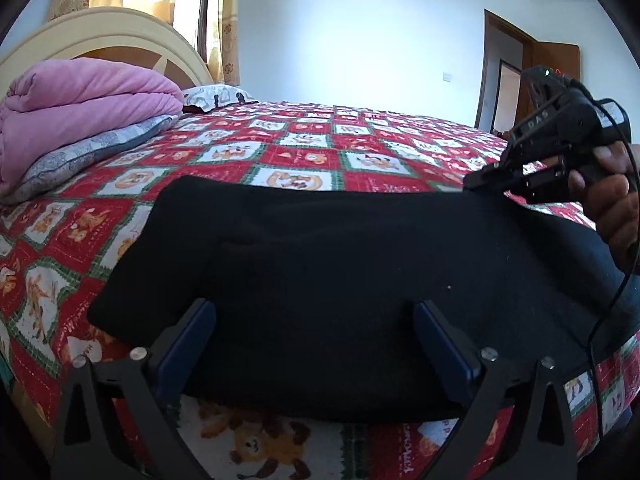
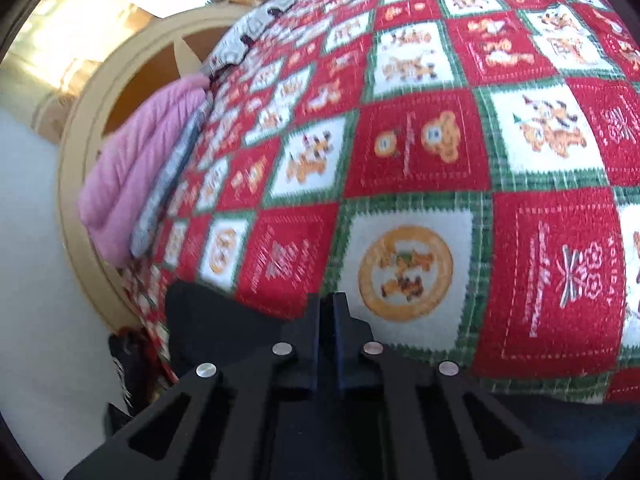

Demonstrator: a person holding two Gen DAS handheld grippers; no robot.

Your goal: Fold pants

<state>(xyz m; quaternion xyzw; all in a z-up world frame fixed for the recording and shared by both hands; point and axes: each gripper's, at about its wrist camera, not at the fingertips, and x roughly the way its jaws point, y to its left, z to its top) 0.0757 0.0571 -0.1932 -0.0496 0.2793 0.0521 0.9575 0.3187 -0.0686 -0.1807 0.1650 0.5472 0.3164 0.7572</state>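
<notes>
We have the black pants [image 1: 320, 272] lying folded on the patchwork bedspread [image 1: 280, 152]. Our left gripper [image 1: 316, 340] stands wide over the near edge; the right gripper [image 1: 486, 178] is pinched together at the far corner (cloth between, we cannot tell). Next fold: keep both edges level.
</notes>
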